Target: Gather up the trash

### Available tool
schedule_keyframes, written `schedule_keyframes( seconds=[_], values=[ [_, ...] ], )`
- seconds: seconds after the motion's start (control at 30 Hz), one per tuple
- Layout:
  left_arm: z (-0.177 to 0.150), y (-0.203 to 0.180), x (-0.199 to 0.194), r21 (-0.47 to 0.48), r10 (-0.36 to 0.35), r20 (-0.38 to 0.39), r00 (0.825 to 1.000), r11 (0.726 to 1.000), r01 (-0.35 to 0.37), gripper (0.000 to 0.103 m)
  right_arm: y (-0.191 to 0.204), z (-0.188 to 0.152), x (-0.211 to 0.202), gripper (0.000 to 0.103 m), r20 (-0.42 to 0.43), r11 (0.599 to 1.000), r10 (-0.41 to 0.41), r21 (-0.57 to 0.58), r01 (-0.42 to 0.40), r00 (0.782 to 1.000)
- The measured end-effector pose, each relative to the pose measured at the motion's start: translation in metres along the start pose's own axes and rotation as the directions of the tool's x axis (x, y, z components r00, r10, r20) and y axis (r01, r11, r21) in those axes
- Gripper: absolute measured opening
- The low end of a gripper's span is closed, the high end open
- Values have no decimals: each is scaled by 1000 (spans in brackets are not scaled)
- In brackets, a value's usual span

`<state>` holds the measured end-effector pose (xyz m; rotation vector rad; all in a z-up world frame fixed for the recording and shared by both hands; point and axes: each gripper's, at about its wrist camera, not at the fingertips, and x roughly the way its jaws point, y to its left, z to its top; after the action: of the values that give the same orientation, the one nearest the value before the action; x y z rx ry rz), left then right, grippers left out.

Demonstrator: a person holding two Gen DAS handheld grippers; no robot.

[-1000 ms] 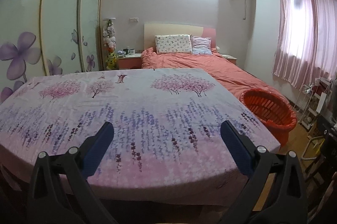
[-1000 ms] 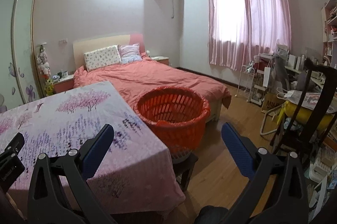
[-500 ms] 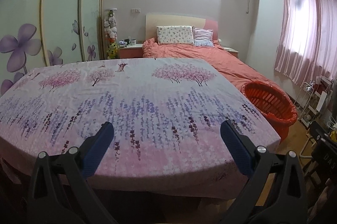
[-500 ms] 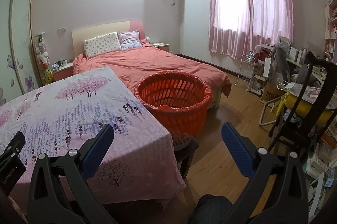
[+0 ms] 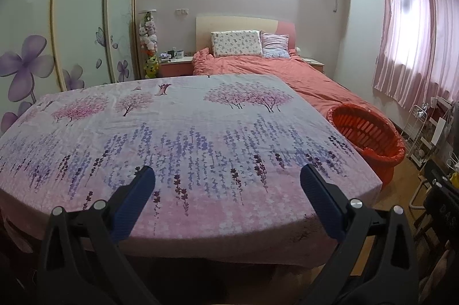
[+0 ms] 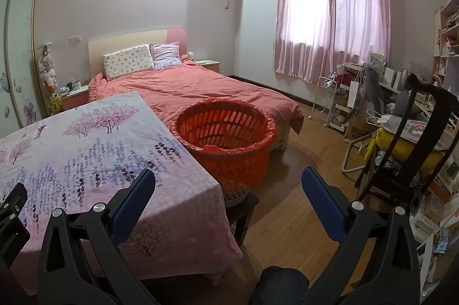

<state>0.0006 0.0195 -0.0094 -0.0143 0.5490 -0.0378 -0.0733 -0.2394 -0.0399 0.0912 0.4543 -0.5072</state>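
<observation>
No loose trash visible on the floral-cloth table (image 5: pixel 183 133); its underside and near edge are cut off by the gripper frames. Orange basket (image 6: pixel 226 133) with an orange bag liner stands just right of the table on a dark stool (image 6: pixel 243 204); the part of its inside that shows looks empty, bottom partly hidden. Left gripper (image 5: pixel 226 179) spread wide, holding nothing. Right gripper (image 6: pixel 228 180) spread wide, empty too. Far-right shelf clutter (image 6: pixel 401 104) too small to identify.

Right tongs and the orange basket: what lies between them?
Only the corner of the flowered cloth and bare wood floor separate the open right tongs from the basket, right wrist view.
</observation>
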Motion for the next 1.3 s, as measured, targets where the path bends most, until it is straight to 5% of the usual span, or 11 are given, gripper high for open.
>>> schedule_keyframes(
  seconds=[1.3],
  values=[
    [4,-4,-5,-18,51,5,999,999,-51,99,-1,1,0,101,-17,999,36,8,-36,999]
  ],
)
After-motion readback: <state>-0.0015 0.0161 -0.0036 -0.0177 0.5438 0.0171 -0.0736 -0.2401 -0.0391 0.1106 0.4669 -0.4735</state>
